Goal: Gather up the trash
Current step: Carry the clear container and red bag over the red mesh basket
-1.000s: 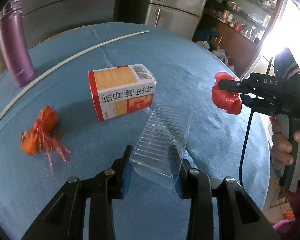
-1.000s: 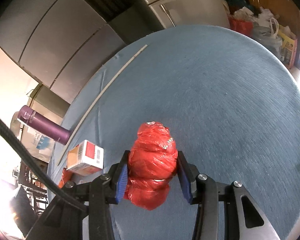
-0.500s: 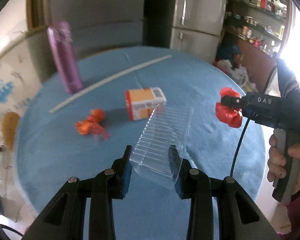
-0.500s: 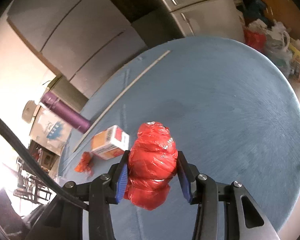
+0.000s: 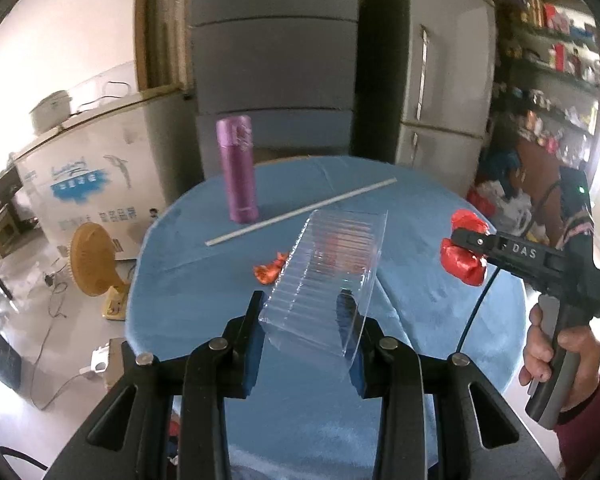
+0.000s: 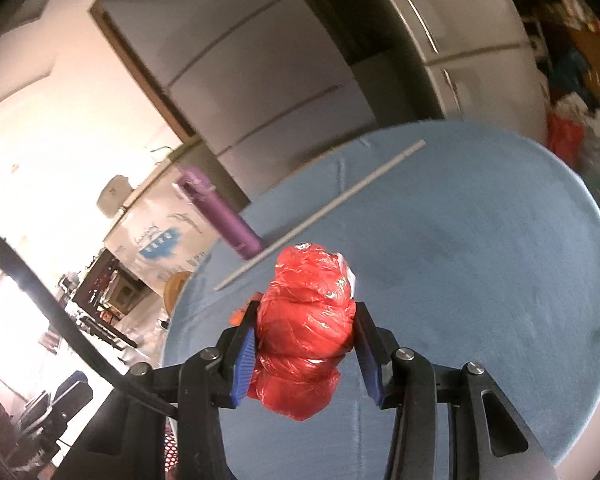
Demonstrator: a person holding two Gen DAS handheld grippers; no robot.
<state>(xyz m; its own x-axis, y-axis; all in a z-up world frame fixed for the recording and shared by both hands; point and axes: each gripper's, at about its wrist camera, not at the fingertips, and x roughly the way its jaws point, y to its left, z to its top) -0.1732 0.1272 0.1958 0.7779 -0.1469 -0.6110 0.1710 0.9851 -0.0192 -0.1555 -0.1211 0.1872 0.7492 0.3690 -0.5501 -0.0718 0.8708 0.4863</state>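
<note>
Two jaws clench trash: left the clear tray [image 5: 332,276] tilted lengthwise away, right the red bag [image 6: 306,332] upright.

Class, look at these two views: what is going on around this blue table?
A person is clearing trash with two handheld grippers. The left gripper is shut on a clear ribbed plastic tray; the right gripper is shut on a crumpled red plastic bag. Both are held above the round blue table, where an orange wrapper scrap, purple flask and white stick lie.

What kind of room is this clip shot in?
Probably a lived-in home kitchen or dining room: tall fridges against the back wall, packed shelves on the right, and a round table under a blue cloth.
</note>
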